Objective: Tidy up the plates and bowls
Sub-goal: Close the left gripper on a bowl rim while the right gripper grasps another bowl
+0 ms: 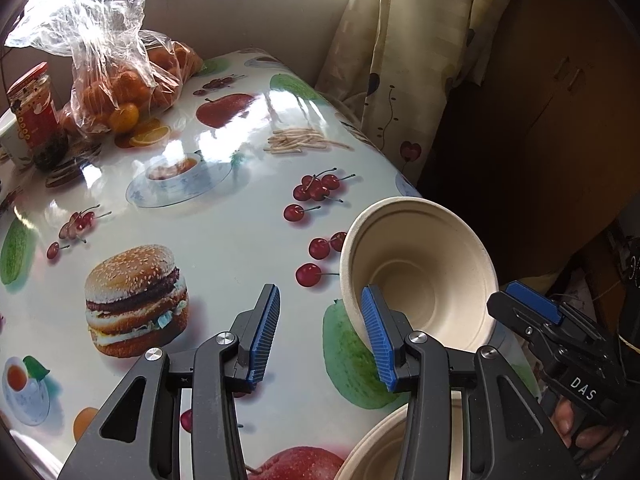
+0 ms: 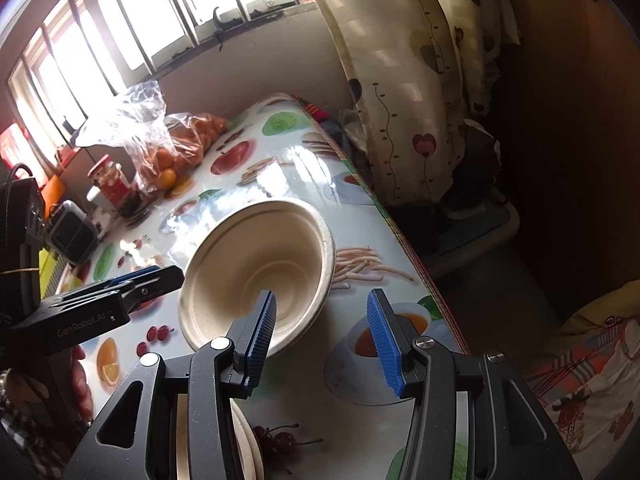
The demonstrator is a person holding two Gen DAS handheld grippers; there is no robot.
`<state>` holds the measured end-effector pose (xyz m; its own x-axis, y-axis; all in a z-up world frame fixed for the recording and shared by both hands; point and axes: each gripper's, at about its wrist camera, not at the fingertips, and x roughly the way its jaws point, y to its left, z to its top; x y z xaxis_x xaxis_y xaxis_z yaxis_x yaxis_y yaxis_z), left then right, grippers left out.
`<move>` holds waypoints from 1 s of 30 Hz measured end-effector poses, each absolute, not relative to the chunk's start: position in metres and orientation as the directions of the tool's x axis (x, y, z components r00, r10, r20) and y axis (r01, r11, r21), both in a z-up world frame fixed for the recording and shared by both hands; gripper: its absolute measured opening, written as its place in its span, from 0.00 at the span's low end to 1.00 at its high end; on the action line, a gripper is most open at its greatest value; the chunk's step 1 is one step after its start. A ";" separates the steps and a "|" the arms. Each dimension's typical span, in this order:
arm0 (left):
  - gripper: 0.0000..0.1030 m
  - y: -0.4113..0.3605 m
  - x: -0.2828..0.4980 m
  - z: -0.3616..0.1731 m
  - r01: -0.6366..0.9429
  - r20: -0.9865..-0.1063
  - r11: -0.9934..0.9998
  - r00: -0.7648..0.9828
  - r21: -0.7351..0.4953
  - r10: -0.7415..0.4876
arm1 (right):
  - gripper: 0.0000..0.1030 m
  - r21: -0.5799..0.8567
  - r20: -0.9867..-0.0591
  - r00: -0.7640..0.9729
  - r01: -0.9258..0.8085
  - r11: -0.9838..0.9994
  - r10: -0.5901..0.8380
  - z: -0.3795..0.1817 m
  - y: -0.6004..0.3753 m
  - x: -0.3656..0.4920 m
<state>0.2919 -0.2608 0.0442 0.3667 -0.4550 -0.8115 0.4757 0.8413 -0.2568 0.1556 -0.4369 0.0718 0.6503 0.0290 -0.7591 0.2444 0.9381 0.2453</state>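
A barred window (image 2: 120,12) lights a small room, and a flowered curtain (image 1: 400,60) hangs at the far right of the tabletop (image 1: 224,232), which has a glossy cloth printed with fruit and a burger. At the far left stand a red-lidded jar (image 1: 34,112) and a clear bag of oranges (image 1: 120,84).

Near the middle, the left hand-held gripper (image 1: 320,336) is spread, with nothing between its blue pads. Its right finger lies just beside the lower left rim of the bowl (image 1: 424,264). The bowl is near the right edge of the tabletop, tilted up so that its inside faces the cameras. It is plain, pale beige, of moulded fibre, with a wide flat rim and a small round bottom, and it looks light and a little flexible.

To the right, the right hand-held gripper (image 2: 322,332) is also spread. Part of the near rim shows between its fingers, but the pads do not press on it. I cannot tell what exactly keeps the bowl tilted.

A second bowl (image 1: 376,440) of the same kind sits nearest, under the grippers, so I judge the step is to nest the tilted bowl into it. To do this well, one gripper should pinch the rim firmly but gently, because such a wall may bend. The bowl should be levelled, centred over the lower one and lowered straight. The table edge is close, so a slip could send it to the floor.
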 end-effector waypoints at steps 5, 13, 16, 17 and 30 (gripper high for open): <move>0.35 -0.263 0.295 0.043 0.477 -0.812 0.838 0.358 -0.266 -0.461 | 0.45 0.244 -0.762 0.646 0.239 0.940 0.034 0.070 -0.435 0.159; 0.26 -0.264 0.297 0.039 0.476 -0.815 0.835 0.346 -0.274 -0.465 | 0.37 0.245 -0.764 0.645 0.239 0.940 0.035 0.069 -0.434 0.161; 0.25 -0.264 0.298 0.038 0.475 -0.814 0.834 0.342 -0.282 -0.470 | 0.33 0.246 -0.764 0.644 0.237 0.940 0.038 0.068 -0.433 0.162; 0.24 -0.265 0.298 0.038 0.475 -0.814 0.834 0.342 -0.282 -0.470 | 0.31 0.245 -0.765 0.643 0.239 0.940 0.036 0.068 -0.434 0.162; 0.18 -0.268 0.297 0.037 0.481 -0.817 0.829 0.330 -0.285 -0.473 | 0.16 0.247 -0.761 0.646 0.214 0.945 0.052 0.067 -0.430 0.163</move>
